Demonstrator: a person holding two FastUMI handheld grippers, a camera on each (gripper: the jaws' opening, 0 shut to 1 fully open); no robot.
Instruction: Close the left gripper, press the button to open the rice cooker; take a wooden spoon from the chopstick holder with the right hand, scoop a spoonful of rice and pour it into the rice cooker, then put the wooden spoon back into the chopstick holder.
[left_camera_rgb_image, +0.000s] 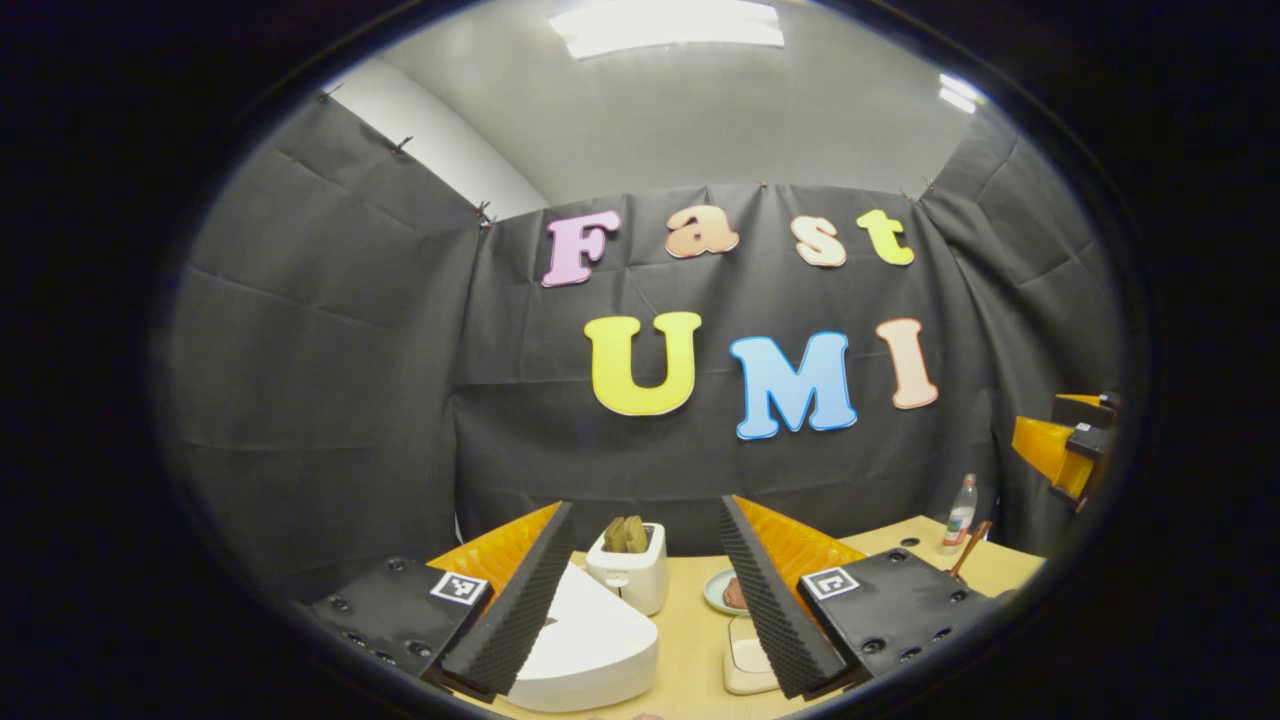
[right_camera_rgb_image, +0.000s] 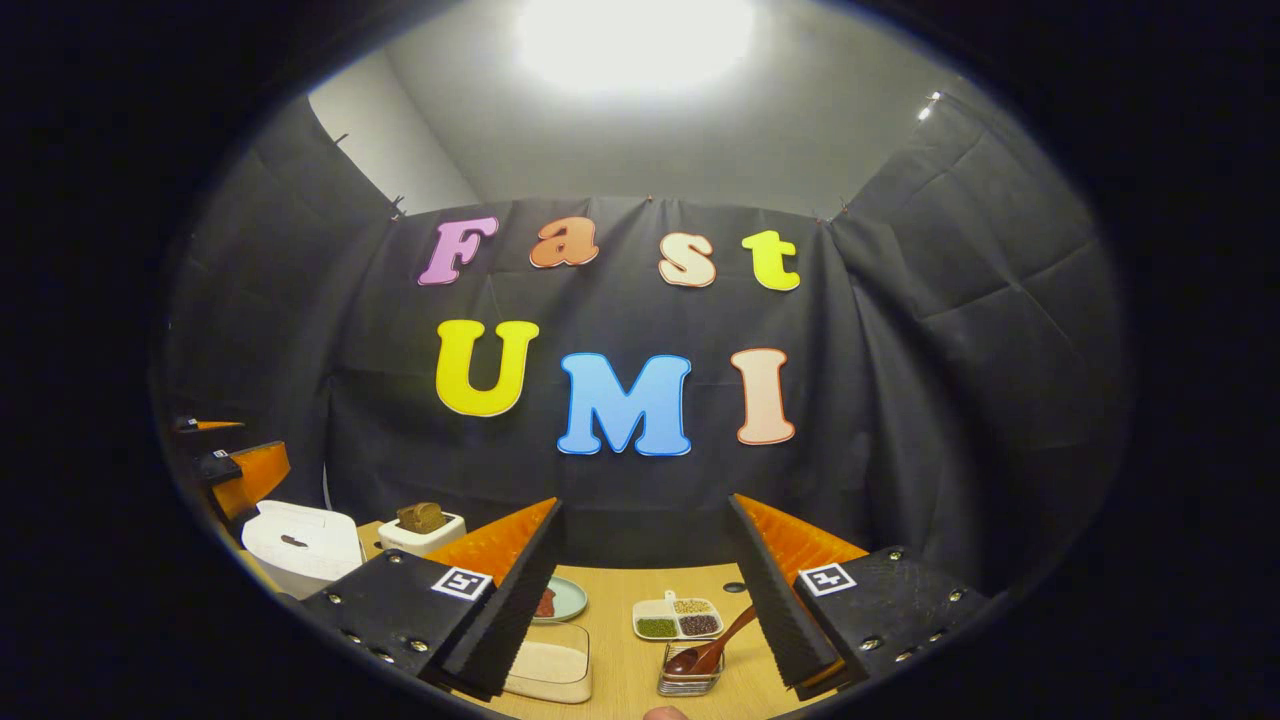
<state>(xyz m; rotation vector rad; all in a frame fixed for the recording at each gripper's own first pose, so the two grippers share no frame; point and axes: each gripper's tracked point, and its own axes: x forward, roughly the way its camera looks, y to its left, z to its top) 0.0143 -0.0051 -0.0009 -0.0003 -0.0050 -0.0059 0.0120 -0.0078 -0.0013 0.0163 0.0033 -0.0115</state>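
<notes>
Both my hand-held grippers, left (left_camera_rgb_image: 648, 590) and right (right_camera_rgb_image: 645, 590), hang wide open. Pressing the cooker (left_camera_rgb_image: 585, 645) button like that could slip, and the spoon (right_camera_rgb_image: 712, 648) looks easy to fumble.

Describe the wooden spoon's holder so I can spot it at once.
On the wooden table, look near the front edge between the right tongs. The chopstick holder is a small clear container below the divided grain dish; a brown wooden spoon leans out of it.

On the wooden table (right_camera_rgb_image: 620, 690) we see a white toaster (left_camera_rgb_image: 630, 570) with brown bread slices (left_camera_rgb_image: 626, 535) standing in its slots. Near it sits a pale green plate (right_camera_rgb_image: 566, 600), and a white divided dish (right_camera_rgb_image: 678, 618) holds green, tan and dark grains. At the table's far right edge we find a small clear bottle (left_camera_rgb_image: 961, 512) standing upright.
</notes>
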